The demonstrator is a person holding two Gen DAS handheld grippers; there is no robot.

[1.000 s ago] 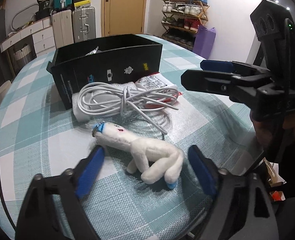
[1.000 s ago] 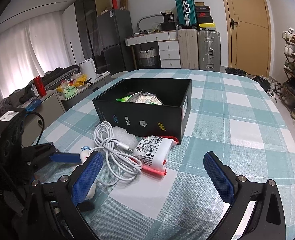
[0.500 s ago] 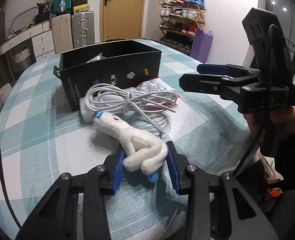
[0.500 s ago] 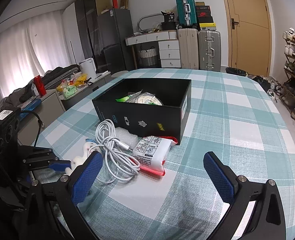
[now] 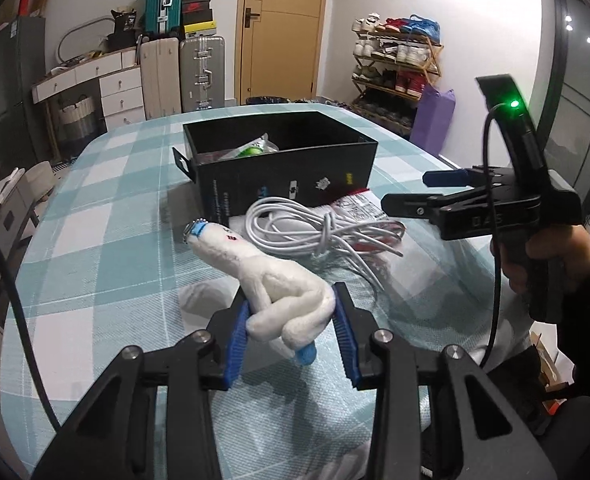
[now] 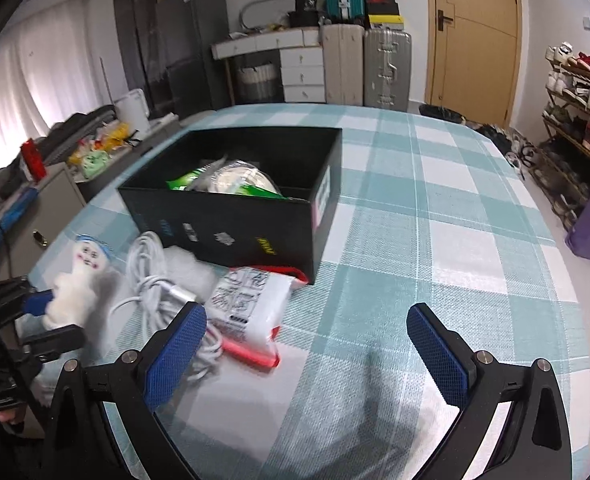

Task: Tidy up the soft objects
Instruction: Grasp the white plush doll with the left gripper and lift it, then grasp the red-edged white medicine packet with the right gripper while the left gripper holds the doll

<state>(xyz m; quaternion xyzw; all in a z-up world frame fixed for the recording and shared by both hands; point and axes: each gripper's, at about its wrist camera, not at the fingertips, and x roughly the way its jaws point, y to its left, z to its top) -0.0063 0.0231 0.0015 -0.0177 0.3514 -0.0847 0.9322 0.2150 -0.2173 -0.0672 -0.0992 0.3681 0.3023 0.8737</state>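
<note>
Table (image 6: 435,200) under a teal-and-white check cloth carries a black box (image 6: 231,224) near its middle, open-topped, with a green-and-white packet (image 6: 235,184) inside. White marks are printed on the box's near wall, too small to read. Just in front of the box lies a coiled white cable (image 5: 315,228), and beside it a white pouch (image 6: 251,300) with a red edge and printed writing that is illegible. Left gripper (image 5: 291,332) pinches the lower body of a white plush doll (image 5: 271,280) between its blue pads, nearer the table's front edge; the doll's head points toward the box. Right gripper (image 6: 315,356) is spread wide, holding nothing, above the cloth beside the pouch.
</note>
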